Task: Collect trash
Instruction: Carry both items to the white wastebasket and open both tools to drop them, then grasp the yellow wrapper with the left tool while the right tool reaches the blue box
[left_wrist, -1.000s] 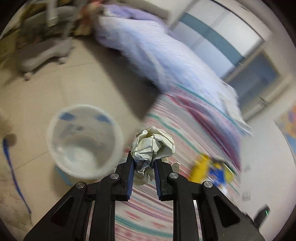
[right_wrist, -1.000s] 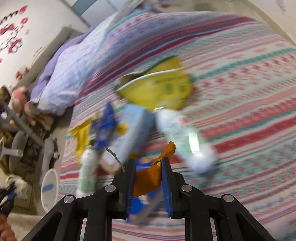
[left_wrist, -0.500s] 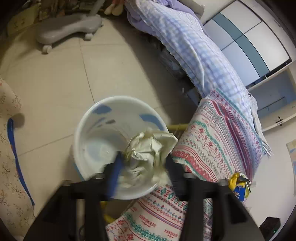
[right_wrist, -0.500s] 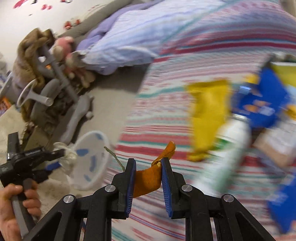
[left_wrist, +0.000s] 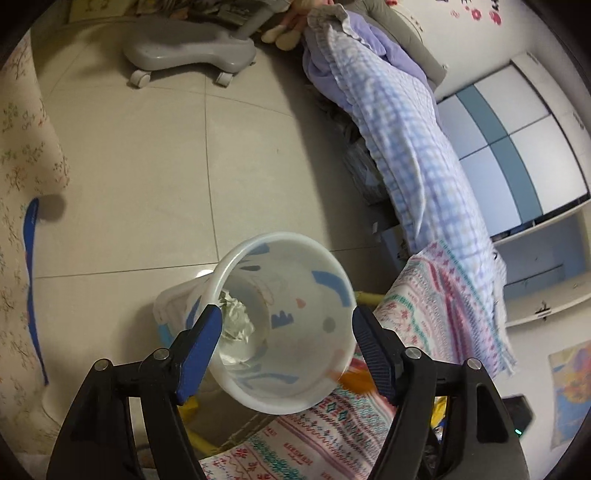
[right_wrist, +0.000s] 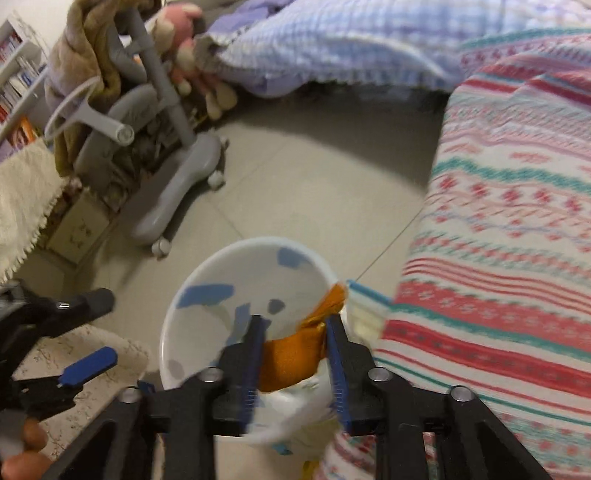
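Bed (right_wrist: 509, 229): covered by a striped patterned spread in red, teal and white, at the right of the right wrist view; a checked blue quilt (left_wrist: 406, 122) lies further along it.
Floor (left_wrist: 155, 155): pale tiles, with a grey wheeled chair base (left_wrist: 184, 51) standing on it well away from the bin.
Bin (left_wrist: 236, 266): white plastic with blue shapes printed on the wall, standing on the floor just beside the bed's edge, its mouth open toward both cameras.
Left gripper (left_wrist: 288, 347): spread wide with nothing between the blue pads, poised over the bin's mouth so the rim shows between them.
Right gripper (right_wrist: 295, 354): partly closed, its jaws pinching the orange wrapper, and held over the bin's near rim.
Crumpled paper (left_wrist: 236, 321): whitish ball lying inside the bin against its left wall, free of the left gripper.
Orange wrapper (right_wrist: 295, 354): crinkled strip caught between the right gripper's pads, its upper end reaching to the bin's rim on the bed side.
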